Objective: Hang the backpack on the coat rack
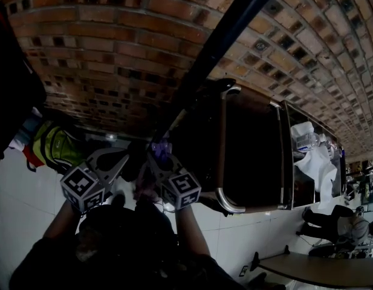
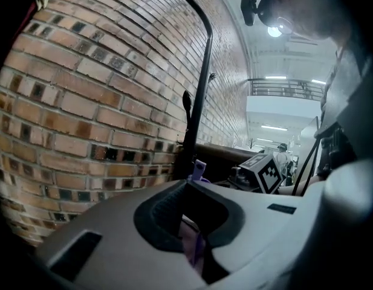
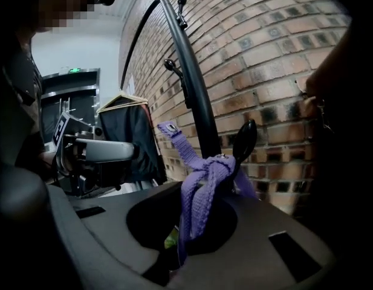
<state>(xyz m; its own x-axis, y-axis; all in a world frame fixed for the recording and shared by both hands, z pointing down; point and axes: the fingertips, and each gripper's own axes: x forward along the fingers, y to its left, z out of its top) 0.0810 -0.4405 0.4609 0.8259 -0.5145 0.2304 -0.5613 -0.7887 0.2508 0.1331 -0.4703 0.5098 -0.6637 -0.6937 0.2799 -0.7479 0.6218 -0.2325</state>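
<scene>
Currently both grippers are up at the rack [image 1: 216,47], close together against the brick wall [image 1: 101,53].

- Left gripper [image 1: 123,159]: jaws clamped on the purple strap [image 3: 198,192].
- Right gripper [image 1: 157,160]: jaws clamped on the same strap, just beside the left.
- Strap: bunched against a black hook [image 3: 243,141] low on the pole. Can't tell if it is over the hook. One loose end sticks up left of the pole.
- Backpack [image 1: 123,222]: hangs dark below the grippers, between the forearms, on the near side of the pole.
- Around:
  - A dark jacket [image 3: 129,138] on a hanger, left beyond the left gripper.
  - A green bag [image 1: 53,147] on the floor by the wall, left.
  - A dark chrome-framed cabinet [image 1: 252,156] right of the pole, crowding that side.
</scene>
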